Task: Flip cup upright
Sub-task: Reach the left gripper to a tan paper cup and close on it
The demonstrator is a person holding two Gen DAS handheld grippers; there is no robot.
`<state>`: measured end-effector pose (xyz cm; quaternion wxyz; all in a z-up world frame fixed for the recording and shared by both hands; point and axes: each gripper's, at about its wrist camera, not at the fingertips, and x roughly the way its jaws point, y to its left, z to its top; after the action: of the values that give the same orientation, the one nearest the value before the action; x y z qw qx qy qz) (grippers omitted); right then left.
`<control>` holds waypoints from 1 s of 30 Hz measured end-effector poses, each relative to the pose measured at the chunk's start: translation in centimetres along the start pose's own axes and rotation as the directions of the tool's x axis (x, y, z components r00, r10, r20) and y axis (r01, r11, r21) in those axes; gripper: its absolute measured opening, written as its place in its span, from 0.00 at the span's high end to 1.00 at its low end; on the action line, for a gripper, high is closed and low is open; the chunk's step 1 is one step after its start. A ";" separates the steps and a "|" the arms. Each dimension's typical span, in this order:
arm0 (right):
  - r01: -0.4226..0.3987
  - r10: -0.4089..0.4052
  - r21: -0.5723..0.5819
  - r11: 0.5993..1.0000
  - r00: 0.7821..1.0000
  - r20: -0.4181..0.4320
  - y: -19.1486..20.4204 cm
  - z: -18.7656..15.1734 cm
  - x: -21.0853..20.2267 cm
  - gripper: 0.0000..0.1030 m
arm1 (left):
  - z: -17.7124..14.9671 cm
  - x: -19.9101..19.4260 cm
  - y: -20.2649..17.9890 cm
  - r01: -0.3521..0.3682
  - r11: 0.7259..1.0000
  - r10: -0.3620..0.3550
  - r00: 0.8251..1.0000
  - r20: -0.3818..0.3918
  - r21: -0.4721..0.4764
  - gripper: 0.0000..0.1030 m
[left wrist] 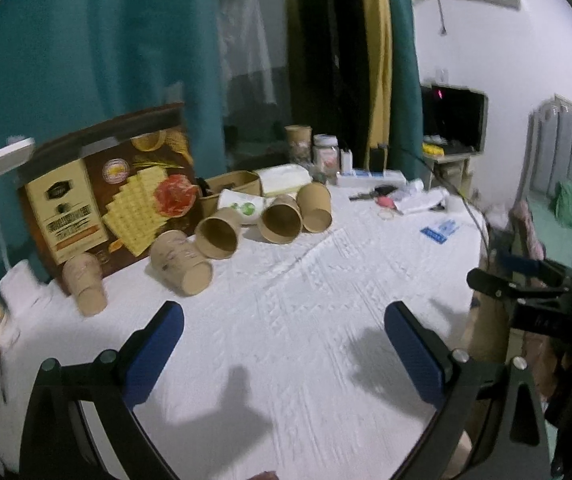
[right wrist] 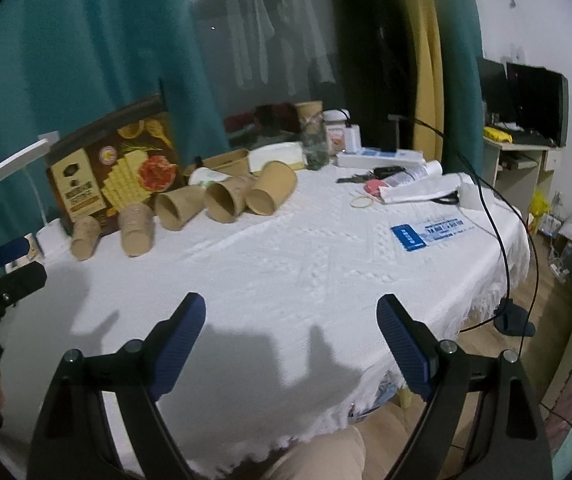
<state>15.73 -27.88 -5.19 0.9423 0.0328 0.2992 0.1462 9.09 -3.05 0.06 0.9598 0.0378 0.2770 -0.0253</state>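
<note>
Left gripper (left wrist: 284, 330), right gripper (right wrist: 291, 320) spread wide, nothing held; kraft-paper cups (right wrist: 176, 210) lying sideways on textured tablecloth (right wrist: 286, 260).

cups (left wrist: 218, 233): matt brown paper | tablecloth (left wrist: 305, 300): white embossed cloth (rough) | fingers (right wrist: 180, 340): ribbed blue pads

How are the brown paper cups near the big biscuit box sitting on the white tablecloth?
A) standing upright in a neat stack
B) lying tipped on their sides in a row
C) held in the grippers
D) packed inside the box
B: the brown paper cups lie on their sides in a row on the white tablecloth beside the biscuit box, and both grippers are open and empty.
</note>
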 end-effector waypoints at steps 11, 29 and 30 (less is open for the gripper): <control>0.089 -0.089 0.005 0.996 0.996 -0.001 -7.2 3.9 7.6 0.17 | 6.3 13.8 -3.1 0.052 0.996 -0.036 0.981 -0.192 0.075 0.02; 0.033 -0.032 0.099 0.995 0.999 -0.015 -12.0 6.1 14.4 0.17 | 13.8 32.1 -7.6 0.107 0.980 -0.055 0.955 -0.291 0.167 0.28; 0.029 -0.027 0.107 0.994 0.999 -0.018 -12.2 5.8 14.4 0.17 | 13.5 32.5 -7.6 0.099 0.981 -0.046 0.956 -0.291 0.167 0.28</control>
<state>33.42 -35.10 -10.23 0.9387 0.0781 0.3149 0.1170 43.18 -12.67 -6.28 0.9007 0.1173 0.4105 -0.0798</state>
